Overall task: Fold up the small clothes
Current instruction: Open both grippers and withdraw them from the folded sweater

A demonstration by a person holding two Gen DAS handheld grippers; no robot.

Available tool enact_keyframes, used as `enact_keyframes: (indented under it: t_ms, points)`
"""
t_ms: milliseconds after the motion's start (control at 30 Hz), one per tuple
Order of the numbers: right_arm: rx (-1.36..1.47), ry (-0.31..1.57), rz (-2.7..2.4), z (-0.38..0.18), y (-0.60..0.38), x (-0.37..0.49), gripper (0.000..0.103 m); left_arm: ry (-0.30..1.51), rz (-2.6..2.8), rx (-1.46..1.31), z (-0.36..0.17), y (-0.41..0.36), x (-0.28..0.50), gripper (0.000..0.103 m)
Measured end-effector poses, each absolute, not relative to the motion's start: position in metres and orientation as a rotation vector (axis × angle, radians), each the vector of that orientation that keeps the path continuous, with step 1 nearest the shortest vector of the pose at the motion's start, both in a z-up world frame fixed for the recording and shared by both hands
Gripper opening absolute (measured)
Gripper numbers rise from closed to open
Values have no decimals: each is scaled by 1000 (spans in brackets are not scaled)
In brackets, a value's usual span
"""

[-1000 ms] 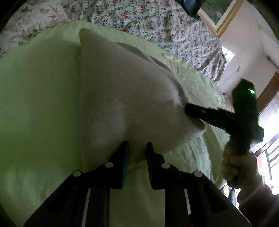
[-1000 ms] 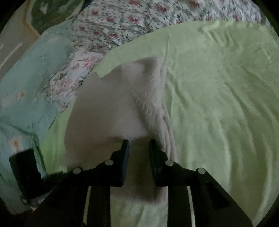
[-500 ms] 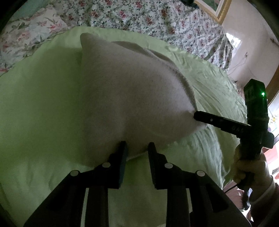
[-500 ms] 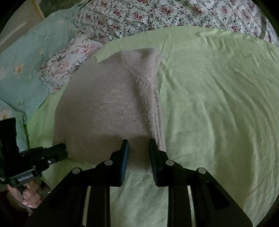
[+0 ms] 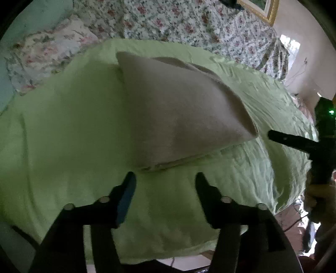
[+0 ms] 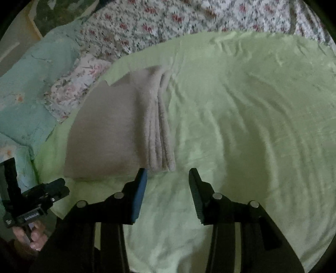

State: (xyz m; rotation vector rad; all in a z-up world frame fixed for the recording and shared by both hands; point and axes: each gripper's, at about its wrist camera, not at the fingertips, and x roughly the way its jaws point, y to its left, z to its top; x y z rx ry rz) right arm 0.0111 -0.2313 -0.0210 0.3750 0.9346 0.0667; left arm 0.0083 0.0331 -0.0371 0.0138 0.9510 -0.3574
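Closest to us, our left gripper [image 5: 164, 178] has its fingers spread wide apart with nothing between them, hanging over the light green sheet [image 5: 63, 136] just short of the folded cloth's near edge. Same deal on the other side: our right gripper [image 6: 168, 175] is also spread wide and empty, and its left fingertip [image 6: 141, 176] sits right at the near corner of the cloth, though we can't tell if it's actually touching.

Next out is the cloth [image 5: 178, 113] itself, a beige fuzzy piece lying folded flat on the sheet. From the right wrist view, the cloth [image 6: 117, 130] shows a stack of layered edges along its right side, so it's several layers thick there. In the left wrist view, the right gripper [image 5: 279, 136] pokes in from the right, its tip near the cloth's right corner but apart from it. In the right wrist view, the left gripper [image 6: 57, 190] shows up at the lower left, near the cloth's near-left corner, with a hand [image 6: 31, 235] holding it.

Farther back, the green sheet [image 6: 252, 105] gets wrinkly and ends at a floral bedspread [image 5: 189, 23]. A pale teal quilt [image 6: 31, 84] sits off to the left, and a gold picture frame [image 5: 262, 10] is up on the far wall.
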Motion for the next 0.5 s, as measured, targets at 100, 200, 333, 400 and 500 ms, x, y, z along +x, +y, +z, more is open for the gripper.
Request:
enact_keyframes:
  t_ms: [100, 200, 333, 400, 500]
  points:
    - [358, 919, 67, -9, -229, 1, 44, 938, -320, 32, -29, 38, 3, 79]
    - [324, 931, 80, -3, -220, -6, 52, 941, -294, 46, -25, 41, 1, 86]
    - [276, 961, 118, -4, -204, -14, 83, 951, -280, 90, -25, 40, -7, 91]
    - [270, 979, 141, -7, -199, -20, 87, 952, -278, 108, -26, 41, -14, 93]
    - [234, 1010, 147, -11, -192, -26, 87, 952, -264, 122, -25, 44, -18, 96]
